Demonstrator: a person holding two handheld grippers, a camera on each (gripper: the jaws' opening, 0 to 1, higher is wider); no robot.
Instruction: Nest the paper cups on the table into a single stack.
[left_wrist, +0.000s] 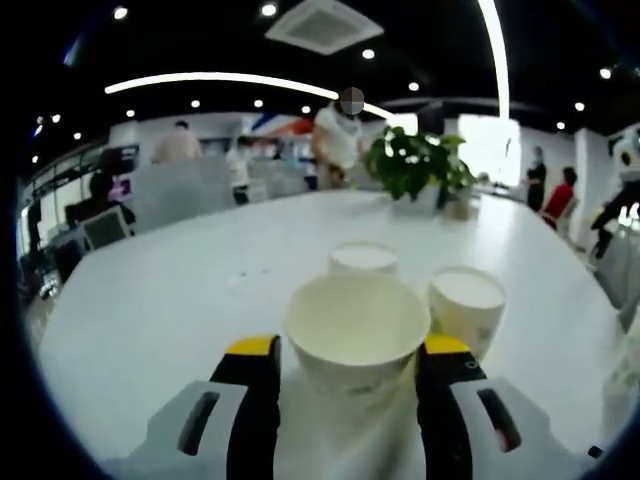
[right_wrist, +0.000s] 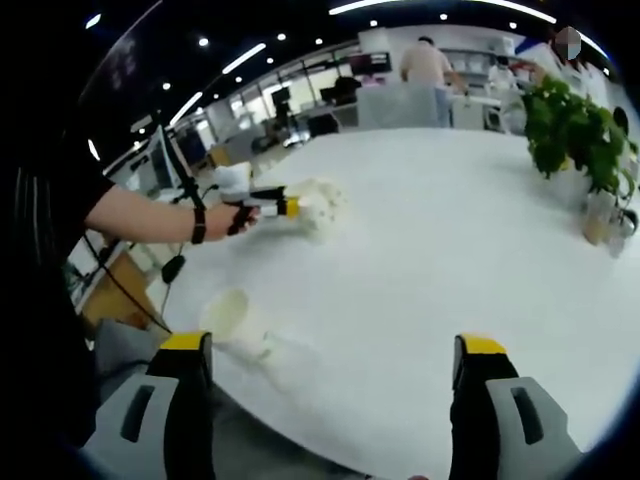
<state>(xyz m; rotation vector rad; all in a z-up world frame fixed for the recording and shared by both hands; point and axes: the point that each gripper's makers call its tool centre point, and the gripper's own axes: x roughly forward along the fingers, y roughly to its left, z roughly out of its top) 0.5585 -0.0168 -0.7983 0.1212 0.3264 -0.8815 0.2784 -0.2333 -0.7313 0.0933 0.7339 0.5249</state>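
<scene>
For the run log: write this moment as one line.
left tongs: shut on paper cup | right tongs: open | loose cups: unstacked

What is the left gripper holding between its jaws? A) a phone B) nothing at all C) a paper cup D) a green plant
C: in the left gripper view the left gripper has its two yellow-tipped jaws pressed against the sides of an upright paper cup, with two more cups standing on the white table beyond it.

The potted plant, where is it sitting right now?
The potted plant stands at the far side of the white table, beyond the paper cups; in the right gripper view it is at the right edge.
</scene>
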